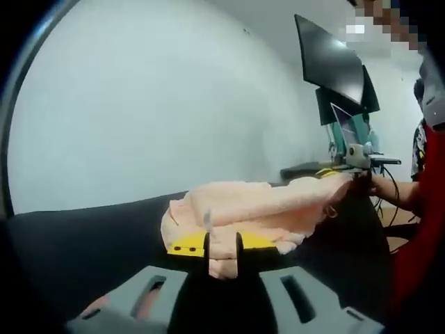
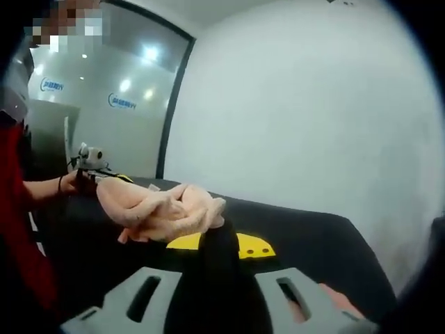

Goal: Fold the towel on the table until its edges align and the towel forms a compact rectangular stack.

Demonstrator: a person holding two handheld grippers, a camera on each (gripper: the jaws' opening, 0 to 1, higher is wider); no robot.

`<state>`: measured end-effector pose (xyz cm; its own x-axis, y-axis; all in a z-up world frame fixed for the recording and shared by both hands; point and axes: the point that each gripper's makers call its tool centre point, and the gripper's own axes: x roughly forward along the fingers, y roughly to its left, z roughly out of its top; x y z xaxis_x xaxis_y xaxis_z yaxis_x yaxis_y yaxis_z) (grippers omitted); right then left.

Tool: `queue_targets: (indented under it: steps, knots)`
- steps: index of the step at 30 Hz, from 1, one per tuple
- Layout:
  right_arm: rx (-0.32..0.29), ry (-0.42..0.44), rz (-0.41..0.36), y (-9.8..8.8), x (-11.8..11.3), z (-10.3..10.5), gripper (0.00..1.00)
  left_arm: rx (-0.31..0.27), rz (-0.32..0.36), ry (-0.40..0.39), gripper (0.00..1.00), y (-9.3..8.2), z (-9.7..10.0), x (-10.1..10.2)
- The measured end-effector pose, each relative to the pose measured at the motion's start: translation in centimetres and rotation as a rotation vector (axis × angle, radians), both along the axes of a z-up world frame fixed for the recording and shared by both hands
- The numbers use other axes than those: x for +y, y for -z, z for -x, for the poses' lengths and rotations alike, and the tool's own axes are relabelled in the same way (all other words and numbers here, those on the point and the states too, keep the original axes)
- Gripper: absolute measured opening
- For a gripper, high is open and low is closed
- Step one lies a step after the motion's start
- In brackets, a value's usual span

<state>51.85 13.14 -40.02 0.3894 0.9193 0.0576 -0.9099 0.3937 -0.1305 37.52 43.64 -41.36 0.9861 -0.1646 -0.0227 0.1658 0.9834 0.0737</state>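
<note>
Peach towel hangs stretched at frame centre above the black tabletop, lifted apparently for a fold. Left gripper and right gripper have fingers clamped on opposite ends.

light: even, bright | focus: soft | edges: fisheye-bent | ceiling glare

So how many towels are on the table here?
1: a peach towel, bunched on the black table, pinched at one end by the left gripper and at the other by the right gripper.
</note>
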Motion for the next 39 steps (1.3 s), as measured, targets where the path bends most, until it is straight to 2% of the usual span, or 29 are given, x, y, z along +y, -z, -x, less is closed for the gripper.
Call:
queue_targets:
  steps: [9, 11, 13, 15, 16, 17, 18, 20, 26, 27, 30, 31, 33, 35, 37, 38, 39]
  knots:
    - [-0.003, 0.006, 0.01, 0.1, 0.0, -0.1, 0.14, 0.025, -0.031, 0.017, 0.2, 0.4, -0.1, -0.6]
    - [-0.003, 0.005, 0.012, 0.1, 0.0, 0.0, 0.14, 0.031, -0.058, 0.024, 0.21, 0.5, -0.1, -0.9]
    - [-0.004, 0.005, 0.013, 0.1, 0.0, 0.0, 0.14, 0.052, -0.14, 0.02, 0.21, 0.9, -0.2, -1.3]
    - [-0.006, 0.006, 0.013, 0.1, 0.0, -0.1, 0.14, 0.062, -0.214, 0.043, 0.23, 1.1, -0.3, -2.5]
    - [-0.007, 0.006, 0.014, 0.1, 0.0, -0.1, 0.14, 0.057, -0.239, 0.049, 0.24, 1.0, -0.3, -3.0]
    - [-0.008, 0.006, 0.014, 0.1, 0.0, -0.1, 0.14, 0.051, -0.307, 0.051, 0.25, 0.8, -0.4, -3.6]
    - [-0.008, 0.005, 0.014, 0.1, 0.0, -0.1, 0.14, 0.05, -0.342, 0.061, 0.25, 0.8, -0.5, -4.0]
    - [-0.008, 0.005, 0.012, 0.1, 0.0, -0.1, 0.14, 0.059, -0.364, 0.072, 0.25, 0.7, -0.8, -5.0]
    - [-0.011, 0.002, 0.003, 0.0, -0.1, 0.1, 0.14, 0.163, -0.546, 0.11, 0.3, 2.6, -1.7, -5.5]
    - [-0.011, 0.002, 0.002, 0.0, -0.1, 0.1, 0.14, 0.174, -0.561, 0.097, 0.29, 2.7, -2.0, -5.1]
    - [-0.011, 0.001, -0.002, -0.1, -0.1, 0.1, 0.14, 0.173, -0.533, 0.114, 0.27, 2.3, -2.6, -5.2]
    - [-0.011, 0.002, -0.003, -0.1, -0.1, 0.1, 0.14, 0.173, -0.525, 0.117, 0.2, 2.1, -2.7, -5.1]
    - [-0.009, 0.004, -0.004, 0.0, -0.1, 0.0, 0.14, 0.121, -0.444, 0.116, 0.12, 0.5, -3.2, -5.4]
    - [-0.006, 0.006, -0.001, 0.1, -0.1, -0.1, 0.14, 0.111, -0.468, 0.102, 0.05, -0.8, -3.5, -5.0]
    - [-0.003, 0.009, 0.006, 0.3, -0.1, -0.2, 0.14, 0.096, -0.513, 0.073, 0.04, -2.4, -3.9, -4.5]
    - [-0.002, 0.01, 0.008, 0.3, -0.1, -0.3, 0.14, 0.088, -0.528, 0.06, 0.04, -3.4, -4.2, -4.3]
    - [-0.001, 0.011, 0.008, 0.3, -0.1, -0.3, 0.14, 0.042, -0.531, 0.027, 0.03, -5.4, -4.5, -4.0]
